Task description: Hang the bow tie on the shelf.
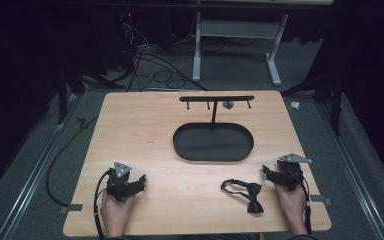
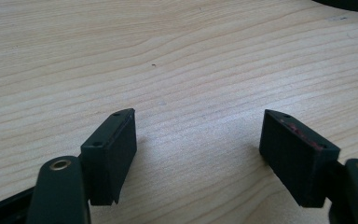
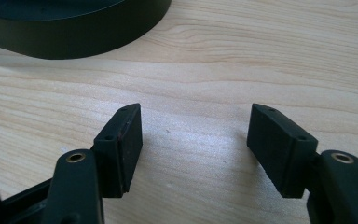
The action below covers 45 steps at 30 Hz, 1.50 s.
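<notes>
Going left to right across the counter (image 1: 145, 125), I count one wooden top, two hand-held grippers, one bow tie, one oval tray and one rack.

Left: the left hand-held gripper (image 1: 139, 181) sits at the near left of the counter, held in the person's left hand (image 1: 114, 211). It carries one grey three-cornered plate on top and one cable trailing back toward the near edge. From the left gripper view I see the left hand-held gripper (image 2: 198, 140) with both jaws standing well apart, nothing but bare wood grain between them.

Centre, far: one black oval tray (image 1: 213, 142) lies flat on the counter. One thin post rises at its far rim and bears one black crossbar (image 1: 217, 98), with four small pegs hanging under it as far as I can count; one peg looks to carry a small grey piece, too small for me to identify.

Centre right, near: one black bow tie (image 1: 252, 195) with its strap looped out to the left lies on the wood, nearer than the tray and just left of the right hand-held gripper, not touching it.

Right: the right hand-held gripper (image 1: 266, 170) is held in the person's right hand (image 1: 292, 205) near the right edge. In the right gripper view its jaws stand wide apart over bare wood, with the tray wall (image 3: 74, 39) at far left.
</notes>
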{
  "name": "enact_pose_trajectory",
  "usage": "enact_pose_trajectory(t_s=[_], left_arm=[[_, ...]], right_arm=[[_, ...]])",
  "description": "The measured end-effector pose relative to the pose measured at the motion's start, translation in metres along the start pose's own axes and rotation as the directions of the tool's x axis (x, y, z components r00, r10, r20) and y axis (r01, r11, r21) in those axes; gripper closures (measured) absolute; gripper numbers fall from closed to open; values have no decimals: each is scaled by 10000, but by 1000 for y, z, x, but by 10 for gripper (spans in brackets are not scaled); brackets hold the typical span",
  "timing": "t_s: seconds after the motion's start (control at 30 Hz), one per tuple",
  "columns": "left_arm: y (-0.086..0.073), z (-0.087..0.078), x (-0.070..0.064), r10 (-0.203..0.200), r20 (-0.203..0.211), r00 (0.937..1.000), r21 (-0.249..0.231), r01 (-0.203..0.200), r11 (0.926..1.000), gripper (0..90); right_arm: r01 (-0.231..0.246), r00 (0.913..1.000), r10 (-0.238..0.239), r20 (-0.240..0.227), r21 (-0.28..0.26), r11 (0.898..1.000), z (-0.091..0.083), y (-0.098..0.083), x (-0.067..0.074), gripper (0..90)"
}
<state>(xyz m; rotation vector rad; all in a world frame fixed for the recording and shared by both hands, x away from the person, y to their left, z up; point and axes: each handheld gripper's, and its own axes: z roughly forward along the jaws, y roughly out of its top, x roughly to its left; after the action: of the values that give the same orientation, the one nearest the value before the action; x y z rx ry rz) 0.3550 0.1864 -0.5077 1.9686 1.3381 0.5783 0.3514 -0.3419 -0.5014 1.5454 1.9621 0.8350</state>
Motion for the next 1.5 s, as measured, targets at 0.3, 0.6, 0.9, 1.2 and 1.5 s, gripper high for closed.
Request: enact_pose_trajectory(t_s=[0.3, 0.6, 0.9, 1.2, 1.5], left_arm=[[0, 0, 0, -4, 29, 10000, -10, 4, 10000, 275], [0, 0, 0, 8, 43, 10000, 5, -8, 10000, 273], [0, 0, 0, 7, 37, 10000, -7, -7, 10000, 273], [0, 0, 0, 7, 39, 10000, -6, -7, 10000, 272], [0, 0, 0, 10, 39, 10000, 6, -10, 10000, 273]], right_arm=[[-17, 10000, 17, 24, 12, 10000, 0, 0, 0, 361], [-82, 9999, 82, -130, 0, 10000, 0, 0, -1, 350], [31, 10000, -31, -46, -21, 10000, 0, 0, -2, 369], [-244, 9987, 231, -462, -283, 9993, -11, -6, -1, 469], [-195, 9948, 154, -1002, -394, 9990, -24, -7, 3, 506]])
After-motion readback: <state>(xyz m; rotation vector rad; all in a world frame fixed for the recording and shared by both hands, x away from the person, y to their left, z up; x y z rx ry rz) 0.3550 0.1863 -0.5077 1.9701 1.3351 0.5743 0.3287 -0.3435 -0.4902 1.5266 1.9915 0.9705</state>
